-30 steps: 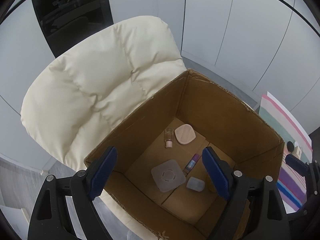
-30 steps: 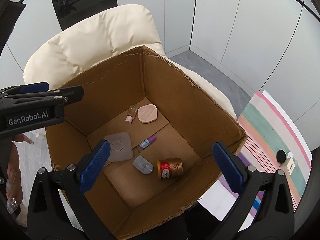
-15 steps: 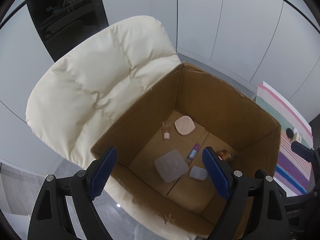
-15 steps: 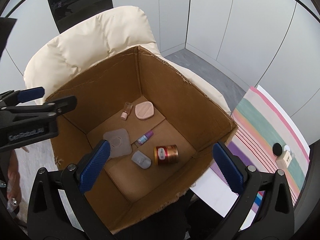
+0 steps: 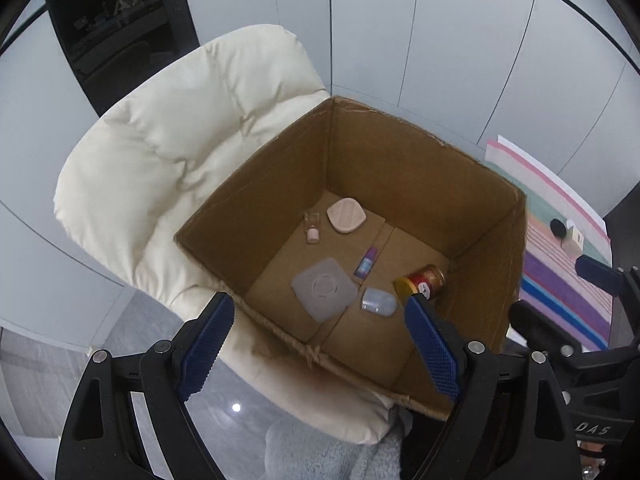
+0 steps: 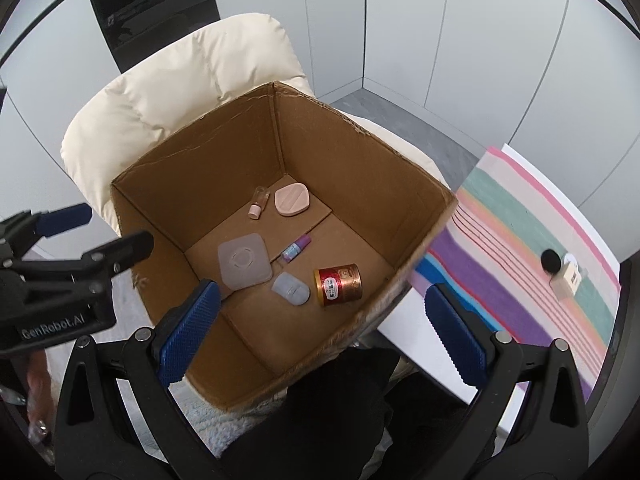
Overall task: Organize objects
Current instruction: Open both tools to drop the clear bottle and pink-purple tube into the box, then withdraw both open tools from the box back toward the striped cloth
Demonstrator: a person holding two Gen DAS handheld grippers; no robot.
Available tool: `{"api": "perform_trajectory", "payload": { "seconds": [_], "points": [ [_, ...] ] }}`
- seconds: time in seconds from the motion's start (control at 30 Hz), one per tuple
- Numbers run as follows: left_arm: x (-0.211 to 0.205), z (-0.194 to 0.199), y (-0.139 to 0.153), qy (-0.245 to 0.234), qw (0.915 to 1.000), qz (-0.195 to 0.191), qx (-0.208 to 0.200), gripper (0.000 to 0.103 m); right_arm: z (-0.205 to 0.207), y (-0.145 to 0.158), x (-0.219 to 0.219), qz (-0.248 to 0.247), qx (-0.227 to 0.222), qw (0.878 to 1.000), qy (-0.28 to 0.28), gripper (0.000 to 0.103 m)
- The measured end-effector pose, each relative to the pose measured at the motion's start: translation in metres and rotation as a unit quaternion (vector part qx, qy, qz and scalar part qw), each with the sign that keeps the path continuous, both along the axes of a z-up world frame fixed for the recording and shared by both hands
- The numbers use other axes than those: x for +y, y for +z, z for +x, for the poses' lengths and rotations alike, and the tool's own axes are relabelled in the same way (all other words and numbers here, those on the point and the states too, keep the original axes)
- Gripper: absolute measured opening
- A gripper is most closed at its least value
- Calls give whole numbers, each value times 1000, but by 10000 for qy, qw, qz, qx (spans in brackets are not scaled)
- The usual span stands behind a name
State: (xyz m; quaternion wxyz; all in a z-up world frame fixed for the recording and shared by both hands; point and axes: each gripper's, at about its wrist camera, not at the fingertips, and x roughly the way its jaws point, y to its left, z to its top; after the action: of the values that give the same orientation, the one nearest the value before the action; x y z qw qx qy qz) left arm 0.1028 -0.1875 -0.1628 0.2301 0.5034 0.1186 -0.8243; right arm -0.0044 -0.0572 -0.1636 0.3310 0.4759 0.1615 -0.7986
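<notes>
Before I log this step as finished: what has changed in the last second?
Both views have drawn back from the cardboard box; the red can now shows in the left view too. Nothing was gripped or released. Left gripper and right gripper stay open; the box contents lie unchanged.

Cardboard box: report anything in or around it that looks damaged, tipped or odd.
The cardboard box has frayed, torn top edges, worst along its near rim. Inside, the red-and-gold can and the small clear bottle lie on their sides. Nothing looks spilled.
</notes>
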Motion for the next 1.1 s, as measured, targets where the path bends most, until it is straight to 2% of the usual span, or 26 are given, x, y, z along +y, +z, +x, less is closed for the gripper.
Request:
{"api": "perform_trajectory", "payload": {
  "seconds": [0.3, 0.57, 0.87, 1.1],
  "points": [
    [0, 35, 1, 314, 9992, 223, 75, 88, 27, 2, 32, 12, 9, 9998, -176, 103],
    [11, 63, -4, 408, 9983, 427, 12, 88, 59, 8, 52, 29, 88, 9999, -76, 103],
    [19, 59, -5, 256, 9994, 243, -42, 88, 65, 12, 62, -10, 114, 9998, -171, 103],
    [25, 46, -8, 120, 9996, 254, -73, 88, 60, 14, 72, -30, 131, 9994, -318, 103]
  ]
}}
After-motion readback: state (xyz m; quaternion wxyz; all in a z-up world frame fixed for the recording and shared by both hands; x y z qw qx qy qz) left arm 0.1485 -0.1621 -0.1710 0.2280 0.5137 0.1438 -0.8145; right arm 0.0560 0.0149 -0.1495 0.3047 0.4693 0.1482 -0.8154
